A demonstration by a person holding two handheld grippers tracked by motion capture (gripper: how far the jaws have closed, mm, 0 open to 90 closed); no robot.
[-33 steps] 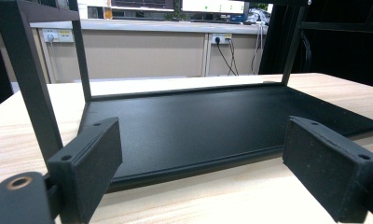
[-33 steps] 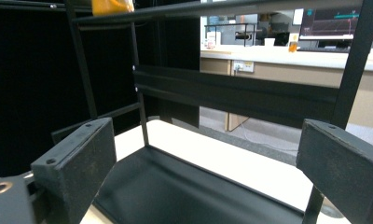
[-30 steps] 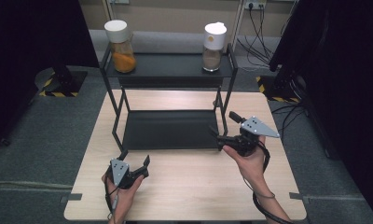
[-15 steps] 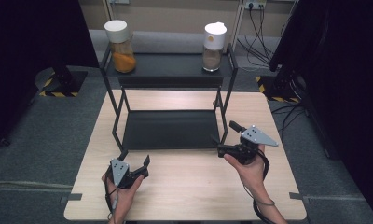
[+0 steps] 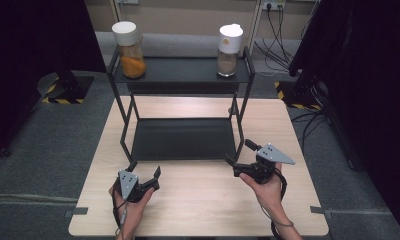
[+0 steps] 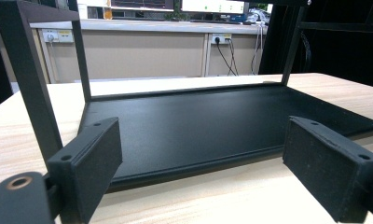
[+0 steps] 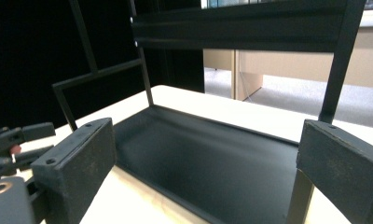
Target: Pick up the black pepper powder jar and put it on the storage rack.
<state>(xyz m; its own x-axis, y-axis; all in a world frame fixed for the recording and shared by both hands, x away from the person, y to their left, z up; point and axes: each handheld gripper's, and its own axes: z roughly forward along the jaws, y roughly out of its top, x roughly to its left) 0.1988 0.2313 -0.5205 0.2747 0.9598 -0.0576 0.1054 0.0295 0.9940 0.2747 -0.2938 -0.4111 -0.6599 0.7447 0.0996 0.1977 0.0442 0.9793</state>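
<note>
Two tongs, left tongs (image 5: 155, 176) and right tongs (image 5: 239, 159), both released and holding nothing, rest low on the table (image 5: 198, 200) at the front corners of the black two-tier rack (image 5: 183, 137). Rack: metal, stiff, probably fairly light but awkward, best gripped by a slim upright post. Top shelf carries an orange-filled jar (image 5: 129, 50) and a brown-filled jar (image 5: 229, 50); likely smooth, breakable, best taken around the body.
</note>
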